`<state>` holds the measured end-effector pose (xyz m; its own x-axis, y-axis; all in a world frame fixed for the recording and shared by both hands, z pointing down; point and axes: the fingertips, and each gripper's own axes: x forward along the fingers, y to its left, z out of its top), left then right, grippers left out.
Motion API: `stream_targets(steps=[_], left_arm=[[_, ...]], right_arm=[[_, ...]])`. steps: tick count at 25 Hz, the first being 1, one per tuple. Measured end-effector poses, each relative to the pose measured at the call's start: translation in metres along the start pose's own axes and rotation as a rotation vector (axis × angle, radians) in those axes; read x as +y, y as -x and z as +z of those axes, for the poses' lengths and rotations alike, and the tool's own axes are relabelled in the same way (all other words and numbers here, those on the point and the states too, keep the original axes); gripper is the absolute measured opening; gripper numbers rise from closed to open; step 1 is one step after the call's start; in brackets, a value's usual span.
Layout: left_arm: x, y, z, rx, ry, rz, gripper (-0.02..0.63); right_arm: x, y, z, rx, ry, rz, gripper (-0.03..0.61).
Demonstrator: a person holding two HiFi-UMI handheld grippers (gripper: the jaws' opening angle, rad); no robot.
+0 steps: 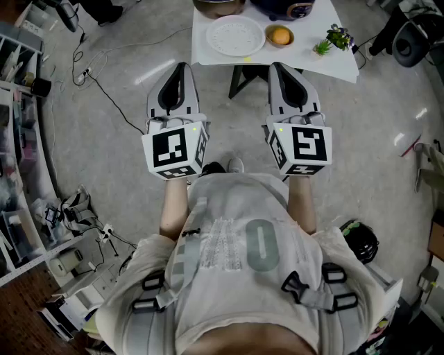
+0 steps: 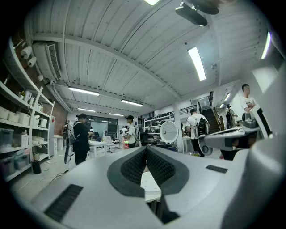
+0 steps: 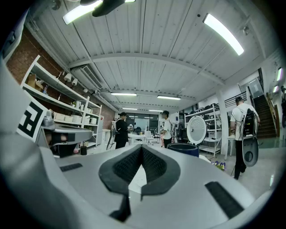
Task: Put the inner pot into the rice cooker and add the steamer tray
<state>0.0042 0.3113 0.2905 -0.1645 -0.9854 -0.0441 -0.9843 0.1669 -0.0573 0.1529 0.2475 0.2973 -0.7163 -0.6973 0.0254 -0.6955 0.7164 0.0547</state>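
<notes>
Along the left side of the room runs a shelving rack [image 1: 17, 139], and from it a black cable [image 1: 104, 90] trails over the grey floor [image 1: 90, 159] toward the bench [image 1: 305, 57]. The left tool [image 1: 182, 68] is held level and aimed at the bench's near left corner. Its jaws are pressed together with nothing between them, as the left gripper view shows [image 2: 145, 150]. Its tip stops short of the near edge, with a strip of floor between.

The white perforated steamer tray [image 1: 236, 35] lies flat on the bench by the left edge, a little back from the near edge. Behind it, at the far edge, the metal inner pot [image 1: 218, 6] is cut off by the top of the frame.

The right tool [image 1: 276, 68] runs parallel to the left one, well apart from it. It too is level, and its jaws are closed tight on nothing [image 3: 141, 147]. Its tip sits just at the bench's near edge, right of the tray.

The dark blue rice cooker [image 1: 288, 7] stands at the far edge beside the pot. A small bowl [image 1: 279, 35] holding something orange sits just right of the tray, and two little plants [image 1: 333, 40] occupy the right edge. Down to the right a dark helmet [image 1: 359, 239] rests on the floor. Farther off, people [image 3: 119, 129] stand among other tables.
</notes>
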Motion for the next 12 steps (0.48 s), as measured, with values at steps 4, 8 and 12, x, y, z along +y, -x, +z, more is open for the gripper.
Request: stream_targets(steps=[4,8,12], left_arm=[[0.003,-0.006,0.000,-0.017,0.007,0.011,0.021],[0.004,-0.009,-0.001,-0.008,0.010,0.019,0.021],[0.004,-0.009,0.000,-0.004,0.010,0.020,0.021]], right_arm=[[-0.002,-0.007,0.001,-0.013,0.017,0.015,0.008],[-0.004,-0.011,-0.002,-0.002,-0.003,0.030,0.008],[-0.003,-0.012,-0.003,-0.008,-0.064,0.059,0.008]])
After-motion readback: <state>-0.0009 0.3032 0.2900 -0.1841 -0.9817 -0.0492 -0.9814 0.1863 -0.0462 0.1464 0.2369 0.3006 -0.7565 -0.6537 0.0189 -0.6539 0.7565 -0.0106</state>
